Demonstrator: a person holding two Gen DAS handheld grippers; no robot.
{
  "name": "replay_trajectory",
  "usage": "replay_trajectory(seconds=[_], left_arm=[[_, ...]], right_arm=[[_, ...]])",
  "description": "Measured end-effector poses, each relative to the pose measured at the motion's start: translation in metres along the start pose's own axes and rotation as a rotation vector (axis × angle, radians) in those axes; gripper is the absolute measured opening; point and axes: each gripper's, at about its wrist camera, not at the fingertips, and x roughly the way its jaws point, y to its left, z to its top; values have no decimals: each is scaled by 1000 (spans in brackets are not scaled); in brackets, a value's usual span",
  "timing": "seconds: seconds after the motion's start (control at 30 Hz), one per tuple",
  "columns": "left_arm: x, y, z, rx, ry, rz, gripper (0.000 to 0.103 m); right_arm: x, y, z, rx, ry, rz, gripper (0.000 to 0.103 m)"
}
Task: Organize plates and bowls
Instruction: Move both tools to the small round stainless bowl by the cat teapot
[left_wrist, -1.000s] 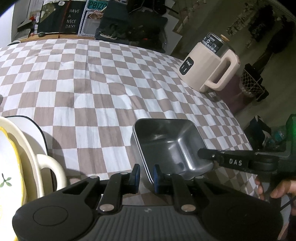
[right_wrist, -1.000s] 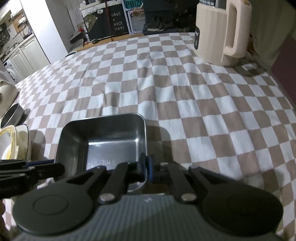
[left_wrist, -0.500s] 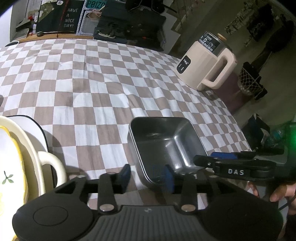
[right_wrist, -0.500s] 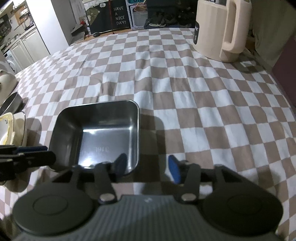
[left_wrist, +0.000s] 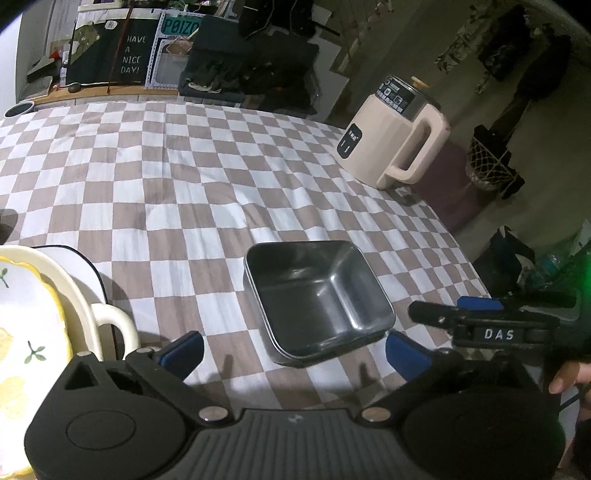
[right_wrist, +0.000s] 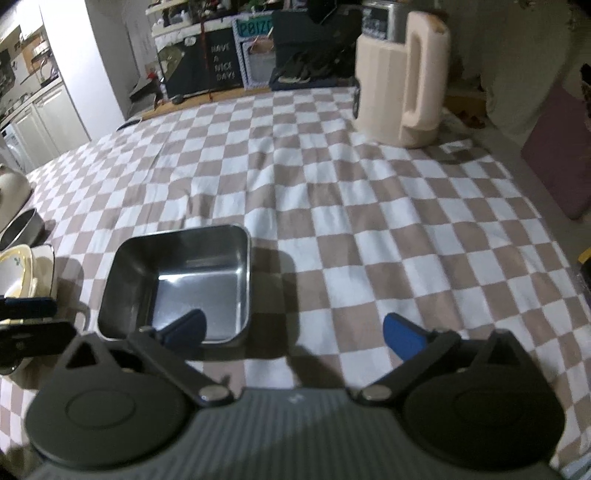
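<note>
A square steel bowl (left_wrist: 317, 295) (right_wrist: 173, 273) rests empty on the checked tablecloth (left_wrist: 155, 192). My left gripper (left_wrist: 293, 352) hovers at its near corner, jaws opening wide, both blue pads (left_wrist: 184, 350) clear of the rim. My right gripper (right_wrist: 294, 330) stands at the bowl's near right corner, jaws opening too; its left pad (right_wrist: 188, 326) shows over the bowl without pressing on it. Each gripper shows in the other's view: the right gripper (left_wrist: 480, 317) beside the bowl, the left gripper (right_wrist: 26, 321) at the far left edge.
A stack of dishes sits left of the bowl: a yellow-rimmed lemon plate (left_wrist: 22, 332) in a cream handled dish (left_wrist: 107, 317) (right_wrist: 22, 273). A round steel bowl (right_wrist: 18, 229) lies beyond it. A cream kettle (left_wrist: 395, 144) (right_wrist: 402, 85) stands far right. The table edge runs along the right.
Both grippers were shut on the steel bowl's rim a second ago. They have opened wide and drawn back a little, and the bowl now lies on the cloth by itself.
</note>
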Motion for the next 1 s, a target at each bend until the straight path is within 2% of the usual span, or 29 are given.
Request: replay_trajectory(seconds=[0.2,0.37,0.67,0.93,1.0], left_arm=[[-26,1,6,-4,-29,11,103],[-61,19,15,-22,-79,46,103],[-139,94,33,-122,-203,238,103],[-188,158,40,-204,-283,377,103],[-193,174,37,-240,-287,400,103]], right_arm=[[-25,1,1,31,-85,-7,103],[-37,23,11,31,-151,29,103],[-36,92,38,-25,-240,67,103],[-15,168,67,-26,-217,147,103],[-13,188,71,-31,-221,192,103]])
